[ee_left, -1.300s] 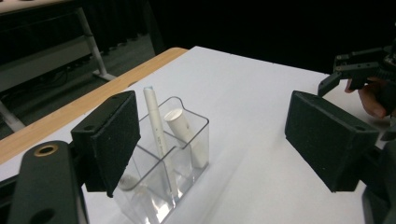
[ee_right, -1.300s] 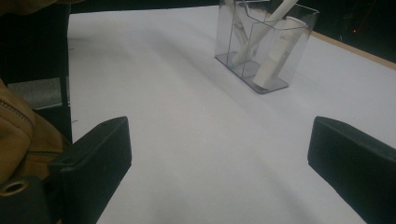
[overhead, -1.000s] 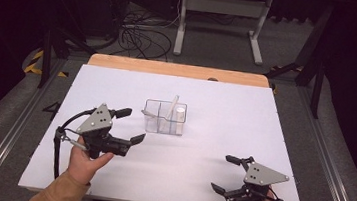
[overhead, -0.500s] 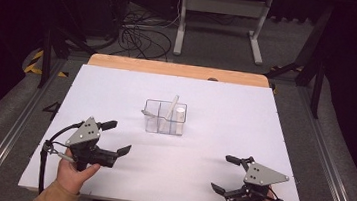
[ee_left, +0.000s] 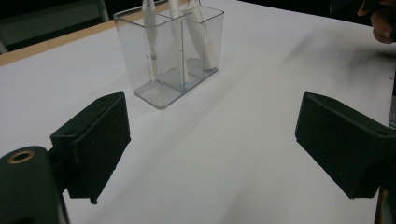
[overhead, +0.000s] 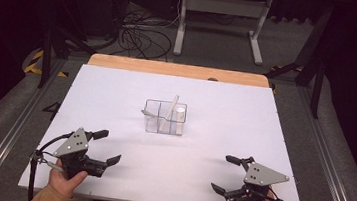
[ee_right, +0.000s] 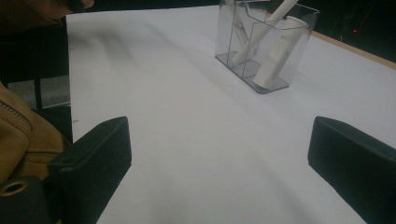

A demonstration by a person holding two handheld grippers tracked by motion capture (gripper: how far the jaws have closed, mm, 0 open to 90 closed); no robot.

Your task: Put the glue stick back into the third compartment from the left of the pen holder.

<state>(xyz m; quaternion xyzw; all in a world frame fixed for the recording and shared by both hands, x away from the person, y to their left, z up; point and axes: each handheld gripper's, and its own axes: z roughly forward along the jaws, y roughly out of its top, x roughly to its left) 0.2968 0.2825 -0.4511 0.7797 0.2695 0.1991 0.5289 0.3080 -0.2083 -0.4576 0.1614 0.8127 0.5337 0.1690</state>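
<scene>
A: High view: clear plastic organizer (overhead: 164, 117) at frame centre on the white table (overhead: 117, 94); left gripper (overhead: 103, 147) lower left, right gripper (overhead: 223, 173) lower right, both spread wide, empty.

B: Left gripper view: organizer (ee_left: 170, 51) upper centre, well apart.

A: Right gripper view: white tube (ee_right: 275, 51) leans inside, upper right. Likely light, stiff, slick; grip a wall rim.

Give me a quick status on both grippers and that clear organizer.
Left gripper open, empty, near table edge. Right gripper open, empty. Clear organizer mid-table, white items standing inside, untouched. Nothing between it and either gripper.
</scene>
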